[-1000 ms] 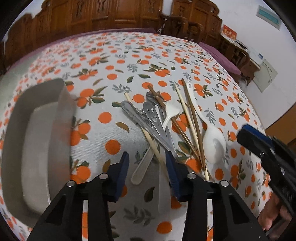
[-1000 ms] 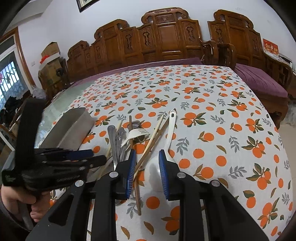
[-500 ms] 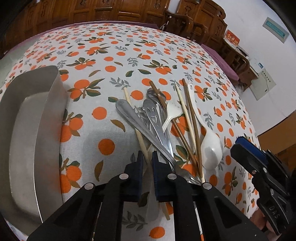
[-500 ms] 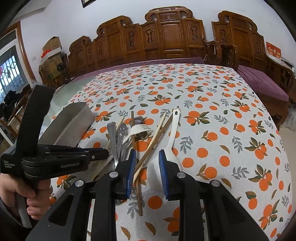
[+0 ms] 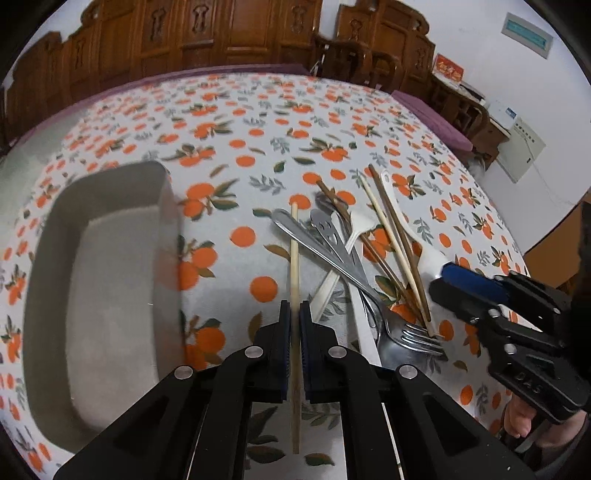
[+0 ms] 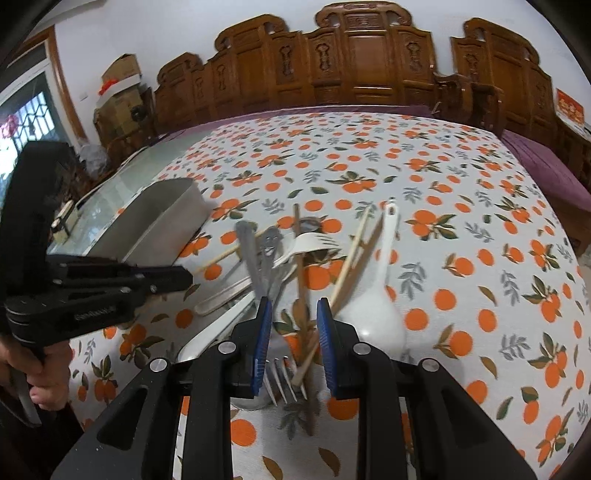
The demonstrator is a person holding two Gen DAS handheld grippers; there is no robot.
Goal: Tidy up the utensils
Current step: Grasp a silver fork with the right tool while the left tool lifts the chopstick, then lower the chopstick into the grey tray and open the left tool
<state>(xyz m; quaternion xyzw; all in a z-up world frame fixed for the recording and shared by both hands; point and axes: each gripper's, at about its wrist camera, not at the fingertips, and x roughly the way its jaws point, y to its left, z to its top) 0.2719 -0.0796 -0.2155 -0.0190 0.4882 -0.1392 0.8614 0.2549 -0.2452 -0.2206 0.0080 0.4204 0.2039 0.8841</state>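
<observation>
The grey tray [image 5: 55,280] sits at the table's left edge, left of the left gripper [image 5: 294,325], which is clamped on a pale chopstick [image 5: 294,251] running lengthwise along its fingers, away toward the far edge. The right gripper [image 6: 294,334] hangs part-open and empty over the utensil pile [image 6: 295,266] mid-table. Only the left wrist view shows the tray's empty hollow; the right one shows just its wall.

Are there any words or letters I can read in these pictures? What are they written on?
"DAS": raised letters on the black body of the right tool, seen from the left wrist.
White print on the side of the left tool: too blurred to read.
Red sign on the back wall: characters too small to read.
Blue-green wall plaque: unreadable.
White wall panel: small line of print, unreadable.
</observation>
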